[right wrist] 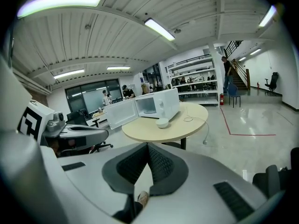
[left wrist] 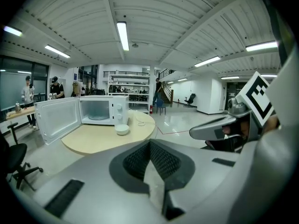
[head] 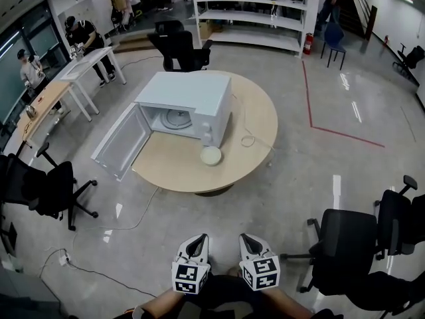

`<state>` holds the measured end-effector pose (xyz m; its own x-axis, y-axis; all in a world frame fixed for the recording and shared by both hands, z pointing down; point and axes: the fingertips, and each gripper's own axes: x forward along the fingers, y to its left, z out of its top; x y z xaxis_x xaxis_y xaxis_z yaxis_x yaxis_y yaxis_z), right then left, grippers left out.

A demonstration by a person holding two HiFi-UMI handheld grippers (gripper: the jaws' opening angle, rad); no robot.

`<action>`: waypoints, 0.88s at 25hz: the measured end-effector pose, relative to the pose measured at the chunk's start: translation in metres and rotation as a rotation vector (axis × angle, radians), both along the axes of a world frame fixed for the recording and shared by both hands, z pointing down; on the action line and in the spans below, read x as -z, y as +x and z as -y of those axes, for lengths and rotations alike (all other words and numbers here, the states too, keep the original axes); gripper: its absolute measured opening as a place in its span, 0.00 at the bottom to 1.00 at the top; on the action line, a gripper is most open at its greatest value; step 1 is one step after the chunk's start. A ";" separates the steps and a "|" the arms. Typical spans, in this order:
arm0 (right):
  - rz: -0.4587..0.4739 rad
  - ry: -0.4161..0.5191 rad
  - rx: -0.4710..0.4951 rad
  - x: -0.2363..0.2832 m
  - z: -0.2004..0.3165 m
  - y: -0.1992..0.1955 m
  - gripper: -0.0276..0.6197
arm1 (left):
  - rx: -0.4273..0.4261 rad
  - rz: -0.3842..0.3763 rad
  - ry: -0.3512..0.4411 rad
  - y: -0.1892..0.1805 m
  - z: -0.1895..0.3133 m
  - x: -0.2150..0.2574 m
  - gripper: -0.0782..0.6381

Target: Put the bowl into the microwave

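A small white bowl [head: 210,155] sits on the round wooden table [head: 255,121], just in front of the white microwave [head: 189,102]. The microwave's door [head: 121,140] hangs wide open to the left, and a glass turntable shows inside. Both grippers are far from the table, low at the near edge of the head view. My left gripper [head: 196,243] and right gripper [head: 251,242] are side by side, jaws shut with nothing between them. The left gripper view shows the bowl [left wrist: 122,129] and microwave [left wrist: 100,110] in the distance. The right gripper view shows the same bowl [right wrist: 162,122] beyond the closed jaws.
A thin white cable [head: 248,140] loops on the table to the right of the bowl. Black office chairs stand at the left [head: 50,188], right [head: 348,248] and behind the table [head: 179,48]. A cord [head: 99,271] trails on the floor. People work at desks at the far left [head: 83,35].
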<state>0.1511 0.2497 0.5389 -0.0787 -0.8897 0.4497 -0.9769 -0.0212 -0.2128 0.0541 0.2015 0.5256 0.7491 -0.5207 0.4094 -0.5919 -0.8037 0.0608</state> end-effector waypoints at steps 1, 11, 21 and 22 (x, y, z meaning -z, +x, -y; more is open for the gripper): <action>-0.004 -0.005 -0.005 0.000 0.007 0.001 0.07 | -0.004 -0.003 -0.003 0.002 0.008 0.000 0.17; -0.024 -0.040 -0.093 0.005 0.083 0.013 0.07 | -0.086 -0.047 -0.017 0.020 0.097 0.004 0.17; -0.028 -0.098 -0.175 0.009 0.156 0.004 0.07 | -0.140 -0.085 -0.052 0.009 0.178 0.007 0.17; -0.023 -0.104 -0.185 0.008 0.163 0.003 0.07 | -0.142 -0.090 -0.054 0.008 0.186 0.007 0.17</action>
